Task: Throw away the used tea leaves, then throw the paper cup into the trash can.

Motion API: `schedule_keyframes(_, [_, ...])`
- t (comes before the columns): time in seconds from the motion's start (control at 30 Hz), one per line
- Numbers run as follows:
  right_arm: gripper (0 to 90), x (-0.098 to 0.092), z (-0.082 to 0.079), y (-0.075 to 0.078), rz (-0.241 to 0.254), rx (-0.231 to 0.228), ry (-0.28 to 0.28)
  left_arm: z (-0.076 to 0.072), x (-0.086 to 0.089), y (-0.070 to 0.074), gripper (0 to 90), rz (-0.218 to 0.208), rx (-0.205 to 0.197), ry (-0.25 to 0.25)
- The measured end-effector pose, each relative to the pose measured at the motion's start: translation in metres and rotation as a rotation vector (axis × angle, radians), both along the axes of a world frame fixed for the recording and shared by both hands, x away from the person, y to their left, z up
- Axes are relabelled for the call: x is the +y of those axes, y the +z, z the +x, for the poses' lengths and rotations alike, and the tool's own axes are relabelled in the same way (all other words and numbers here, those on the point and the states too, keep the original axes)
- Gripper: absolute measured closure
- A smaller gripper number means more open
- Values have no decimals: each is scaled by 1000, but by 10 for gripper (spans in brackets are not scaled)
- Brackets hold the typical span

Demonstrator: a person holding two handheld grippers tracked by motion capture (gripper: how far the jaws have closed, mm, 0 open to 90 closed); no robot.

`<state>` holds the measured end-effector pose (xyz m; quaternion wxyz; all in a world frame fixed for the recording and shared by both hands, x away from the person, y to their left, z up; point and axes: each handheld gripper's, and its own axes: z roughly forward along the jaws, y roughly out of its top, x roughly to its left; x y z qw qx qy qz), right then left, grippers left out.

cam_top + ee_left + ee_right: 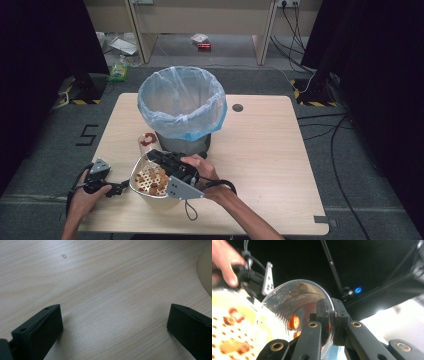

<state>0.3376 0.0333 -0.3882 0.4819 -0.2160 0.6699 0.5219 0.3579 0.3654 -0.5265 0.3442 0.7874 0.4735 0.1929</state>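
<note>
One bin [181,102], lined with a blue bag, stands at the middle of the table [270,165]. Just before it, the right gripper [159,156] clamps the rim of a metal bowl [150,181] of food scraps and tips it. The left gripper [117,189] rests beside the bowl, jaws wide and empty. The emptying step seems begun; next the bowl likely needs lifting over the bin's rim and tilting further.
</note>
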Motion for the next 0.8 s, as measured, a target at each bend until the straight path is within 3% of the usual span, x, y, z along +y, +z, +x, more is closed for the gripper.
schedule_keyframes(0.03, [865,-3,-2,8,18,69,-2,0,0,0,0,0,0,0])
schedule_keyframes(0.07, [865,-3,-2,8,18,69,-2,0,0,0,0,0,0,0])
schedule_keyframes(0.13, [864,-6,-4,17,36,129,3,0,0,0,0,0,0,0])
schedule_keyframes(0.37, [864,-9,-6,46,95,249,11,0,0,0,0,0,0,0])
schedule_keyframes(0.63, [865,-8,4,85,106,285,-15,0,0,0,0,0,1,0])
schedule_keyframes(0.8, [866,-13,14,106,140,295,-38,0,0,0,0,0,1,0])
